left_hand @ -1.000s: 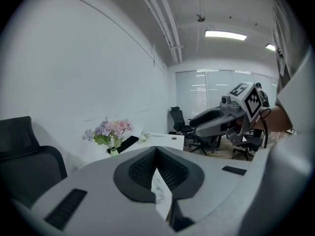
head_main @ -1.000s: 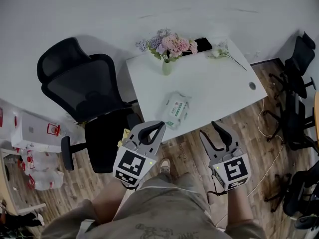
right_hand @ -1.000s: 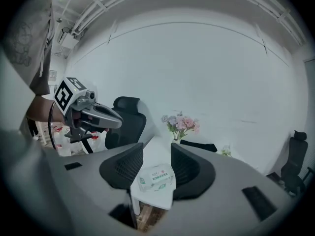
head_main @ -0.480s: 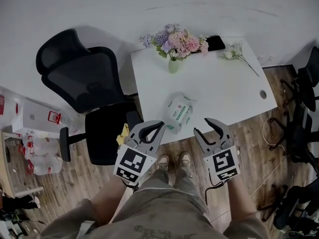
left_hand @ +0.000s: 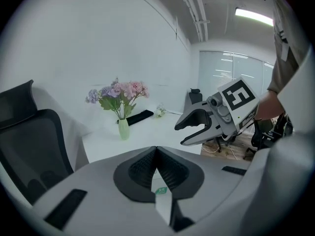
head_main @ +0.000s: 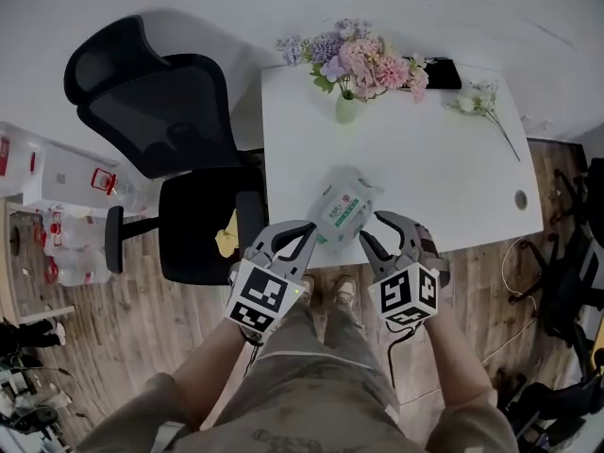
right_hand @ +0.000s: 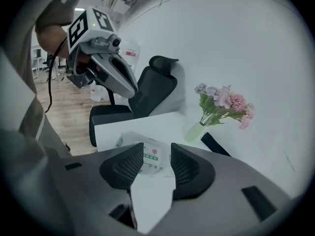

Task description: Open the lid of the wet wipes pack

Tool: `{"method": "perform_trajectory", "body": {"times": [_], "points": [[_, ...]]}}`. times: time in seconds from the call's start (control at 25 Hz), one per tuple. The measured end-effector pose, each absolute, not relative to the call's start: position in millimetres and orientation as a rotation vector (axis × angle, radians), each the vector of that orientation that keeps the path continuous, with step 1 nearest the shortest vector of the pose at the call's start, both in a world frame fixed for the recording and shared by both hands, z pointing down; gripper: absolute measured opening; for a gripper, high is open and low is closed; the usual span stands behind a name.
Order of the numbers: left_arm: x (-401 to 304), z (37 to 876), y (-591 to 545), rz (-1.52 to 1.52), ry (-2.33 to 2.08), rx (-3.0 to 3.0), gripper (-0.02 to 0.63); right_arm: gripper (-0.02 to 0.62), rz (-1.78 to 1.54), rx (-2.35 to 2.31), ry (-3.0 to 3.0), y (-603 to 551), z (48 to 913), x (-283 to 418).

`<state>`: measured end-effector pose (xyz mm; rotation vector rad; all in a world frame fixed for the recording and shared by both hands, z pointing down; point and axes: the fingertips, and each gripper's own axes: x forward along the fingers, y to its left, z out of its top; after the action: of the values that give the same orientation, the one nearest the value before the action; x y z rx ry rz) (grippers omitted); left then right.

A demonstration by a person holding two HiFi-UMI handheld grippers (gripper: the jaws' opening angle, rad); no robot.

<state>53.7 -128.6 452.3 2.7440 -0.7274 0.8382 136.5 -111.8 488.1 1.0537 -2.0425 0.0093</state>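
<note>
**Wipes pack at the near table edge, lid closed**

The white soft-plastic wet wipes pack (head_main: 342, 210) with green print is seen lying on the white rectangular table (head_main: 425, 177), close to its near edge and towards the left side. Its lid is not raised. In the head view it is flanked by the tips of both grippers.

The right gripper (head_main: 385, 237) is held with its jaws apart and nothing between the pads; in its own view the pack (right_hand: 147, 156) is framed just beyond them. The left gripper (head_main: 288, 242) is clenched, its pads meeting at the tips on nothing (only a sliver of green print is glimpsed below them in the left gripper view).

Farther back on the table a pale green vase (head_main: 347, 109) of pink and purple flowers is stood near the far edge. To the left of the table a black mesh office chair (head_main: 160, 130) is placed on a wooden plank floor (head_main: 151, 338).
</note>
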Motion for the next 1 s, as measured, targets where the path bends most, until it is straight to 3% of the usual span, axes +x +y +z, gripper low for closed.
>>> {"method": "perform_trajectory", "body": {"times": [1.0], "points": [[56, 593, -127, 1.073, -0.713, 2.511, 0.017, 0.192, -0.446, 0.435, -1.921, -133, 599, 123]]}}
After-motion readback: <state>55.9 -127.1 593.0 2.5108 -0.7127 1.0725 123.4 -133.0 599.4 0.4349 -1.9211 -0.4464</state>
